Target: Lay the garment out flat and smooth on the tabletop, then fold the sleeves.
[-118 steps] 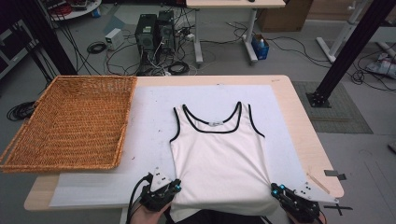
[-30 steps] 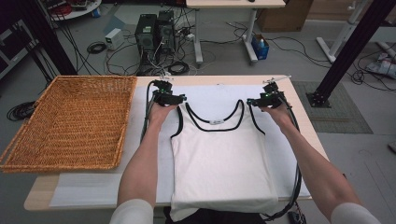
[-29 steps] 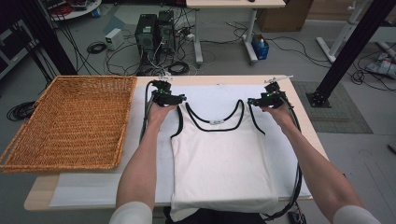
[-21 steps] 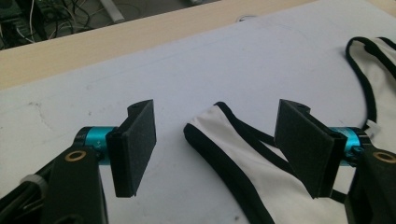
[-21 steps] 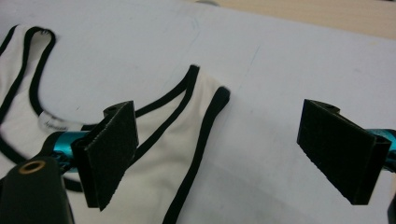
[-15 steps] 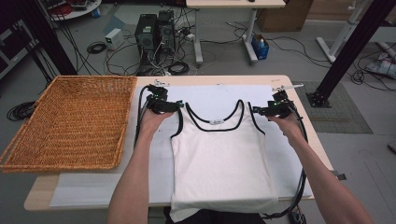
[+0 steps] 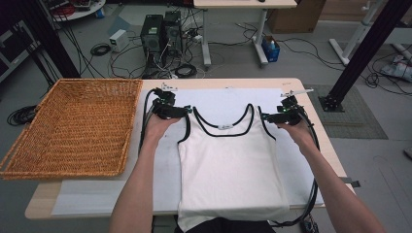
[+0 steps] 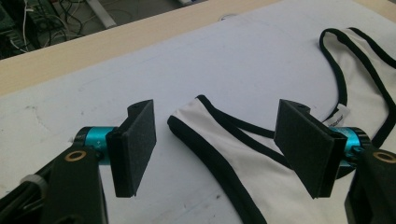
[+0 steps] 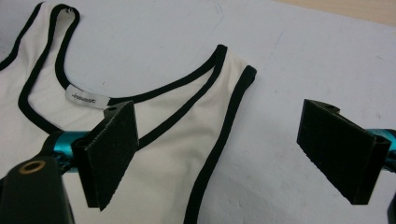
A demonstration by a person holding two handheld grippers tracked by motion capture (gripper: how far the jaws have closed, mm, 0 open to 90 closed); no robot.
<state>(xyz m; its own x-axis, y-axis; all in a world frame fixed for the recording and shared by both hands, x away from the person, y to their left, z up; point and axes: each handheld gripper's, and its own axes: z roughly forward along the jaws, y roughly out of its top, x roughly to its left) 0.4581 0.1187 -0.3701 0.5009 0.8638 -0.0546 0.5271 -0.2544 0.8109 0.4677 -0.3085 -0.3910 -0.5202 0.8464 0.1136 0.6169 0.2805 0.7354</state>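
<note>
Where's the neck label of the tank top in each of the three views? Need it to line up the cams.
High view: white neck label at centre, just under the back neckline.
Left gripper view: neck label at the right, beside the right-hand jaw, partly hidden.
Right gripper view: neck label upper left, above the left-hand jaw.
Shared landmark: the black neckline trim of the tank top.

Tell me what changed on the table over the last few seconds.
Both grippers went from the near hem of the tank top up to its shoulder straps. The left gripper and right gripper then drew slightly outward, jaws open beside the straps. The wicker basket stayed put, and the top still lies flat.
</note>
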